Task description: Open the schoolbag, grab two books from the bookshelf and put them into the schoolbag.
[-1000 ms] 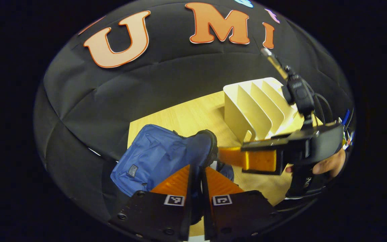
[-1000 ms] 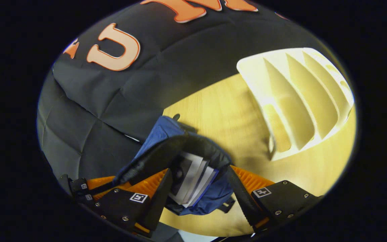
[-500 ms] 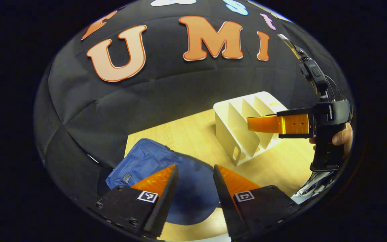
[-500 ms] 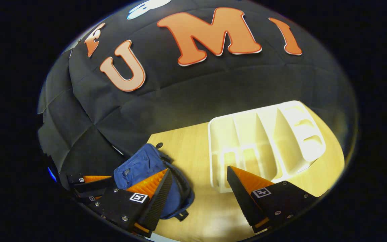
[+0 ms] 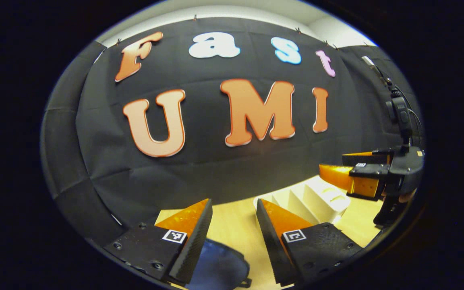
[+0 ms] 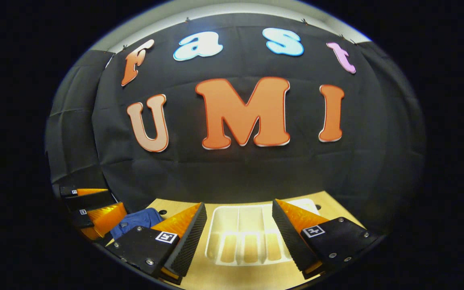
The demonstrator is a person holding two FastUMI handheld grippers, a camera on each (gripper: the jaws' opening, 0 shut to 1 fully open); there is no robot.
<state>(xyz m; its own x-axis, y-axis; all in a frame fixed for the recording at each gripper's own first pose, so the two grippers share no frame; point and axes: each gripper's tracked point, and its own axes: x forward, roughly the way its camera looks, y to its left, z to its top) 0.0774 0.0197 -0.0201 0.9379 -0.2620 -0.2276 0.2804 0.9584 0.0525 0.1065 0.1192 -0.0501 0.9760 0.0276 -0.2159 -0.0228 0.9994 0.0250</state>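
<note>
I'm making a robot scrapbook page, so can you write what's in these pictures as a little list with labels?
Place: booth with a black cloth wall and a wooden table
Schoolbag: blue schoolbag lying on the table, left of the bookshelf in the right gripper view
Bookshelf: white bookshelf, slots look empty
Books: cannot tell where they are
Left gripper: fingers apart, holding nothing, above the table
Right gripper: fingers apart, holding nothing, in front of the bookshelf

blue schoolbag [image 6: 136, 220] flat on table, left of white bookshelf [image 6: 248, 237].
</note>
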